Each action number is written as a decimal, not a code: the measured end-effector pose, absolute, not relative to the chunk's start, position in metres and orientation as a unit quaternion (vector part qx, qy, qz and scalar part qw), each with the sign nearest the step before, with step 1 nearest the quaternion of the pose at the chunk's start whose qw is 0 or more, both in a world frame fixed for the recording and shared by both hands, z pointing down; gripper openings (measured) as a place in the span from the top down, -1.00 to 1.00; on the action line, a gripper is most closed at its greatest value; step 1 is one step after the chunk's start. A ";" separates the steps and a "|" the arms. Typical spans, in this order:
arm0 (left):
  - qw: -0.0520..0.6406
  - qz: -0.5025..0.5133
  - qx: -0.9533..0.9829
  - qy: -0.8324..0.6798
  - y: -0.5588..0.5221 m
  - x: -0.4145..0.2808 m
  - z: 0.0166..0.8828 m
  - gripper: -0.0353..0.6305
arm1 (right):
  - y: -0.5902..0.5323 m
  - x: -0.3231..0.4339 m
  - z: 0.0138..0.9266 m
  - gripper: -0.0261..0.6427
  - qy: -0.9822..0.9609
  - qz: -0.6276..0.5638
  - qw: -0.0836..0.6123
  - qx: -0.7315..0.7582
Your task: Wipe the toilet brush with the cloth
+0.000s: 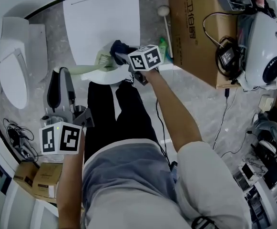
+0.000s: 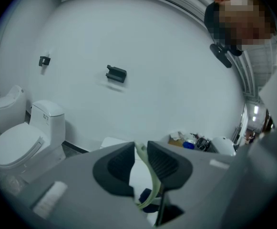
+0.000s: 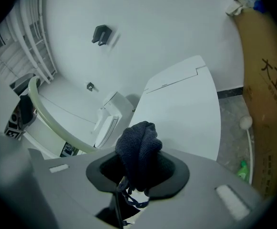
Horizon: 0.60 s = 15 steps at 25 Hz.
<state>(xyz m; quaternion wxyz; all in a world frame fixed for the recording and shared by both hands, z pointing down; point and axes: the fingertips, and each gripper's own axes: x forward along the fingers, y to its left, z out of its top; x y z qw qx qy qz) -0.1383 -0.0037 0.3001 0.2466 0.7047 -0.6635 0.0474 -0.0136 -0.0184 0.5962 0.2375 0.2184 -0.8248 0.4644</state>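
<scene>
Noted: left tool pinches pale green plastic toilet brush by its handle; right tool pinches bunched dark blue cloth. Risk: wiping pressure could twist the brush loose.

Dark navy, perhaps black, cloth; pale green toilet brush.
</scene>
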 end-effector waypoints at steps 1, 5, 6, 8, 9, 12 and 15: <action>0.246 0.048 0.705 -0.664 -0.004 -0.138 0.300 0.89 | -0.019 -0.012 0.598 0.59 -0.821 0.468 0.239 0.222; 0.246 0.049 0.703 -0.665 -0.005 -0.137 0.300 0.89 | -0.022 -0.008 0.608 0.59 -0.813 0.471 0.254 0.231; 0.245 0.049 0.703 -0.666 -0.005 -0.137 0.300 0.89 | -0.022 -0.007 0.612 0.59 -0.810 0.470 0.263 0.233; 0.245 0.049 0.702 -0.667 -0.006 -0.137 0.300 0.89 | -0.022 -0.003 0.620 0.59 -0.803 0.469 0.280 0.238; 0.244 0.049 0.702 -0.667 -0.005 -0.137 0.300 0.89 | -0.021 -0.002 0.624 0.59 -0.801 0.470 0.284 0.239; 0.243 0.049 0.701 -0.668 -0.006 -0.137 0.300 0.89 | -0.020 0.002 0.632 0.59 -0.796 0.474 0.292 0.238; 0.242 0.049 0.700 -0.670 -0.006 -0.136 0.301 0.89 | -0.018 0.008 0.636 0.59 -0.799 0.463 0.308 0.230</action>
